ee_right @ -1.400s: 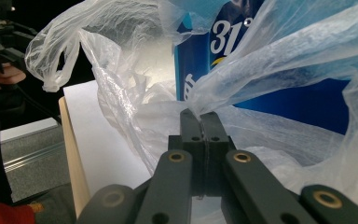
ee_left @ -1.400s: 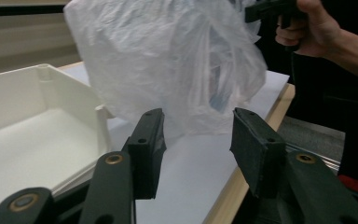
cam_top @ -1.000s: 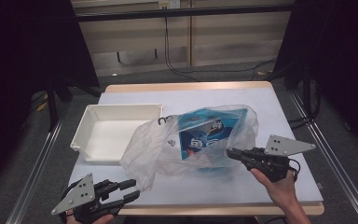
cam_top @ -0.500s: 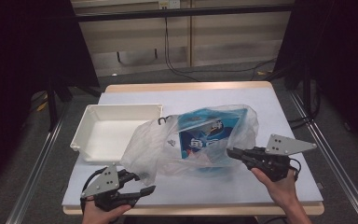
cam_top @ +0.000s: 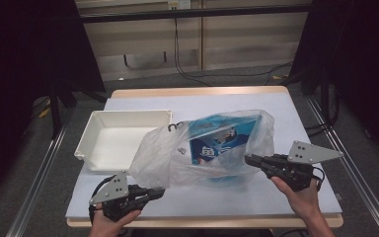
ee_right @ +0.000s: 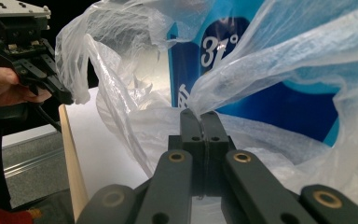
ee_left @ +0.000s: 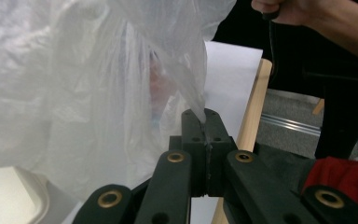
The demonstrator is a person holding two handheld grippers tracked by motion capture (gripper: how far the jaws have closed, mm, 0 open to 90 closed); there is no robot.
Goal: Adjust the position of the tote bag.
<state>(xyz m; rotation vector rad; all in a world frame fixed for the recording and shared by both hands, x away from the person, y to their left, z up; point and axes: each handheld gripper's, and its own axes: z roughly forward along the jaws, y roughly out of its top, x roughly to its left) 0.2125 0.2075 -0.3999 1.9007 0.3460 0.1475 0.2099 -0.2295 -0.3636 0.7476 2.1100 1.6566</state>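
Observation:
A clear plastic bag (cam_top: 158, 153) lies crumpled mid-table with a blue printed package (cam_top: 217, 143) inside it. My left gripper (cam_top: 157, 191) is at the bag's near-left edge. Its jaws have just been closing, and a corner of the bag's film (ee_left: 200, 100) is now pinched between them. My right gripper (cam_top: 249, 159) is shut on the film at the bag's right side, with a fold (ee_right: 214, 88) rising from between its jaws in front of the blue package (ee_right: 279, 102). Farther off, the left gripper (ee_right: 69, 99) holds the bag's other edge.
An empty white tray (cam_top: 118, 140) sits left of the bag, touching it. White paper (cam_top: 276, 106) covers the wooden table, whose front edge (cam_top: 202, 221) runs just ahead of both hands. Dark floor and metal rails (cam_top: 34, 182) flank the table.
The left gripper moved right from the front-left corner to the bag's near edge and closed on the film. The right gripper and the bag's right side stayed put.

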